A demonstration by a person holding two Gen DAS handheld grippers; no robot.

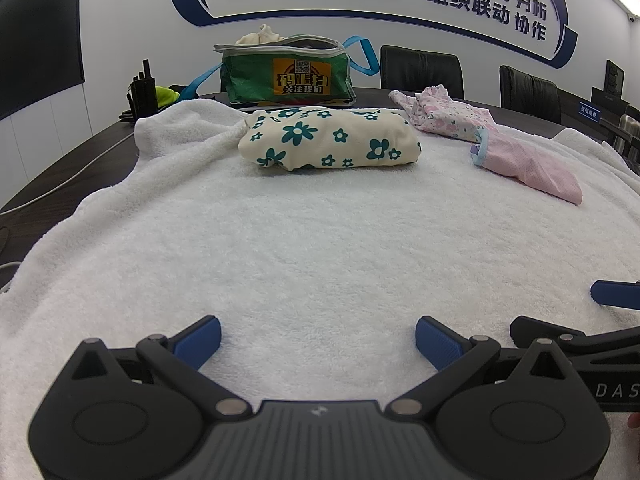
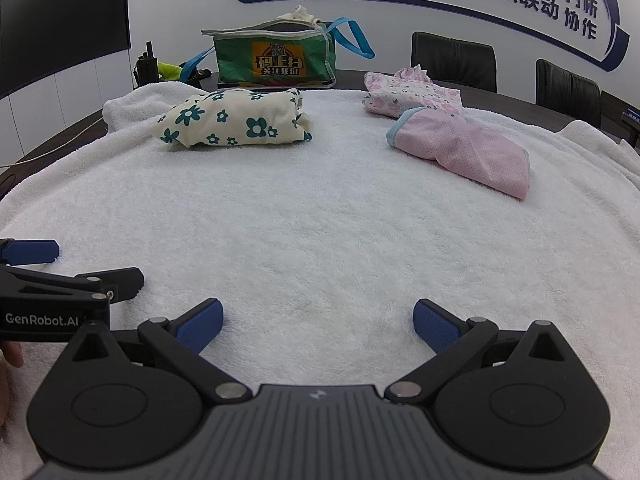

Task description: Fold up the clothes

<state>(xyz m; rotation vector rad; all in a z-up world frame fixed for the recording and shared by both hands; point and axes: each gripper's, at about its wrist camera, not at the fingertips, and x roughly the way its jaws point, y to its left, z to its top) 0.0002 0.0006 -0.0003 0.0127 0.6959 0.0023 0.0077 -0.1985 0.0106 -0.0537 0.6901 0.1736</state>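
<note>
Left gripper (image 1: 318, 338) and right gripper (image 2: 318, 320) are hovering low in frame over the towel (image 1: 320, 248), jaws spread, empty. Upper centre, the floral bundle (image 1: 328, 139) is lying folded; upper right, the pink garment (image 2: 464, 150) is resting.

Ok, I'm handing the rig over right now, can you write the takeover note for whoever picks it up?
Left tool: open, empty, low over the white towel near its front edge.
Right tool: open, empty, beside the left one, same height.
Green-flower garment: lies as a folded bundle at the back left of the towel; looks done.
Pink dotted garment: back right, loosely laid, not neatly folded.
Pink-flower garment: crumpled just behind it, touching or overlapping it.
Green bag: open, behind the towel, with cloth sticking out of the top.
Left to do: fold the two pink pieces; probably whatever is in the bag.
</note>
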